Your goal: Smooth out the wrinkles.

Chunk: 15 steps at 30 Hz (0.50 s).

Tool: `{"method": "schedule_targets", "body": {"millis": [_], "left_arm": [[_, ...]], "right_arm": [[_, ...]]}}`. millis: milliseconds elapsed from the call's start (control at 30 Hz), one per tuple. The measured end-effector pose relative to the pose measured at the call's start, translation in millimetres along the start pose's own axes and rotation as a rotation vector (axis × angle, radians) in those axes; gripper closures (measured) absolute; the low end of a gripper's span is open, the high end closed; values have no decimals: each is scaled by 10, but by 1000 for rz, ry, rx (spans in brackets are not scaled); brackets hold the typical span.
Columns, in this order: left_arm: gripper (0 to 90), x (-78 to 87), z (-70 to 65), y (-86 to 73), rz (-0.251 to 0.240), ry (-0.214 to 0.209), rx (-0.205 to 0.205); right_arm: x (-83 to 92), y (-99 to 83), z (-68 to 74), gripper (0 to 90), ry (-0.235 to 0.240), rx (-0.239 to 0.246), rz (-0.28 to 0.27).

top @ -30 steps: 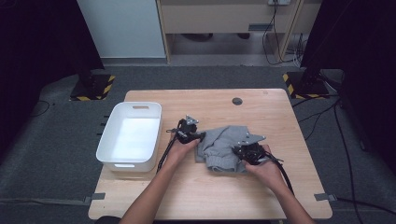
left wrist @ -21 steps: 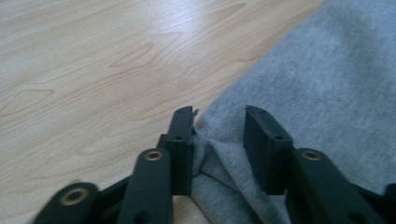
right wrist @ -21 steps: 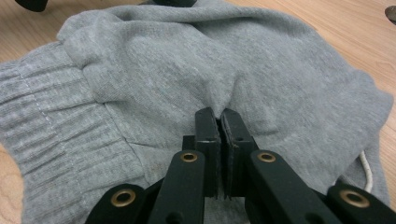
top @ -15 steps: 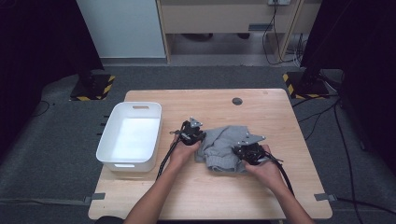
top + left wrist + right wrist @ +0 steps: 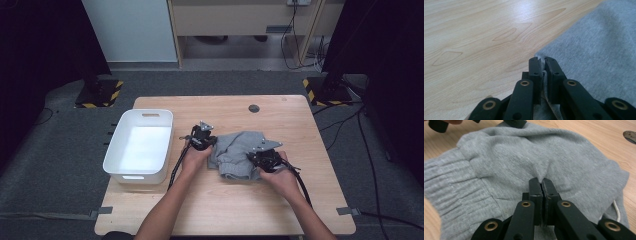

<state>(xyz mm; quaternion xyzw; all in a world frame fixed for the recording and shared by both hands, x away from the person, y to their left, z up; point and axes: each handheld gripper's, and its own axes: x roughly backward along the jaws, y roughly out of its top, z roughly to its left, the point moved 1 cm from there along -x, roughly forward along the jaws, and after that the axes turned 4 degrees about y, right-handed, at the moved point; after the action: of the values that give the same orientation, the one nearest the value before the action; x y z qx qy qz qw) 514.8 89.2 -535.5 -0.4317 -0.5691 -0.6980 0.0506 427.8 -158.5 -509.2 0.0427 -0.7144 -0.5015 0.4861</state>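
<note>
A crumpled grey sweat garment (image 5: 234, 150) with a ribbed cuff lies mid-table. My left gripper (image 5: 207, 143) is at its left edge. In the left gripper view my left gripper (image 5: 542, 61) has just been closing, and its jaws now pinch the edge of the grey cloth (image 5: 599, 50). My right gripper (image 5: 258, 159) sits on the garment's right side. In the right gripper view its jaws (image 5: 541, 182) are shut on a raised fold of the grey fabric (image 5: 524, 152), with the ribbed band to the left.
An empty white bin (image 5: 113, 150) stands on the left part of the wooden table (image 5: 225, 210). A small dark round disc (image 5: 254, 108) lies near the far edge. Black-and-yellow striped bases (image 5: 95, 95) stand on the floor beyond the table.
The left hand has shifted slightly at the garment's left edge. The right hand and the garment have kept still.
</note>
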Motion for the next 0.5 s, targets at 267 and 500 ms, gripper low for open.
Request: {"method": "schedule_targets", "body": {"millis": [267, 500], "left_arm": [[855, 6, 1, 9, -3, 11, -15], [859, 8, 21, 33, -10, 29, -13]], "right_arm": [[134, -6, 32, 884, 15, 11, -26], [237, -21, 41, 886, 30, 9, -40]]}}
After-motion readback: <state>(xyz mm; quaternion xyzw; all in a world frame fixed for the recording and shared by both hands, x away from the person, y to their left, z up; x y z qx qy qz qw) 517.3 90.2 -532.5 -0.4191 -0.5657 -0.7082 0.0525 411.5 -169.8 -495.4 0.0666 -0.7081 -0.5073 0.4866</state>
